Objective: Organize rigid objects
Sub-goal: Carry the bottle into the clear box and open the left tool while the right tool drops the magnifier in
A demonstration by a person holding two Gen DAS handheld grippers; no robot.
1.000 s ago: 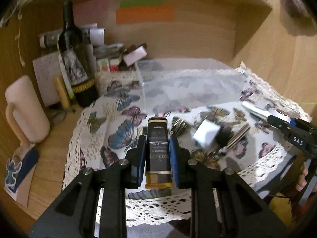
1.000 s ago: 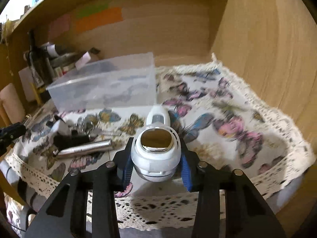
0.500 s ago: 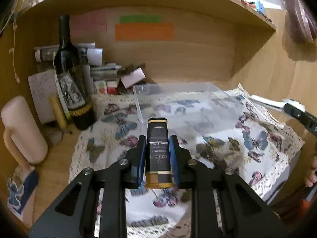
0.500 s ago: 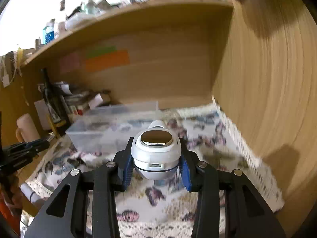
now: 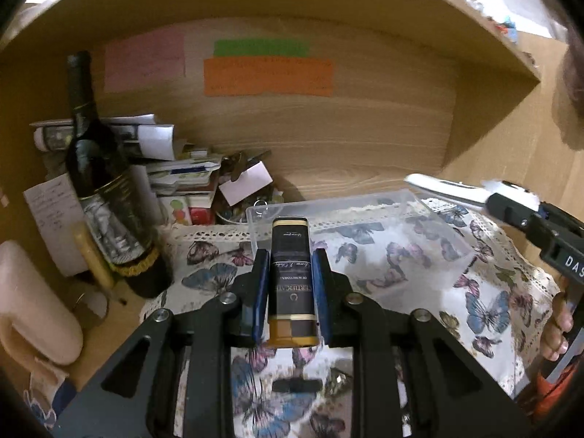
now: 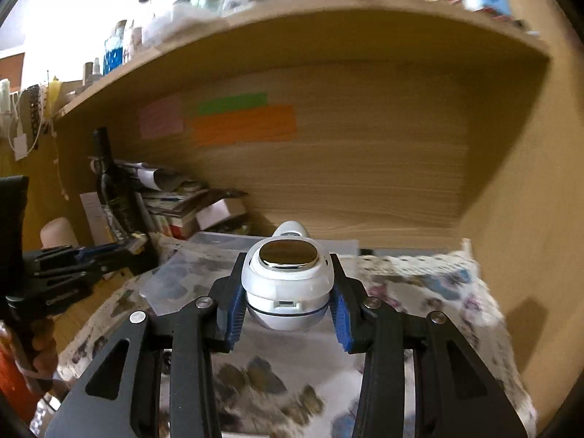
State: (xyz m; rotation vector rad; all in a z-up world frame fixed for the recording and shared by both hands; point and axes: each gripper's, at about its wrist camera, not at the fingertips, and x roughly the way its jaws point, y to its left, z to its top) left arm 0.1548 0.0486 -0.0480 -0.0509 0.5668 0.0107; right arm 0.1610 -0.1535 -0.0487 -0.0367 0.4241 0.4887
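The left gripper (image 5: 290, 273) pinches one dark tube with gold ends (image 5: 291, 281) above the cloth. The right gripper (image 6: 288, 292) squeezes one white gadget with a shiny top (image 6: 287, 277), also up in the air. Below lies one butterfly cloth with a lace edge (image 5: 485, 292) on a wooden desk (image 5: 109, 332). One clear plastic box (image 5: 365, 241) sits on the cloth, farther back. One dark wine bottle (image 5: 106, 197) stands at the far left. Three paper notes, pink, green and orange (image 5: 268, 76), stick to the wooden back wall.
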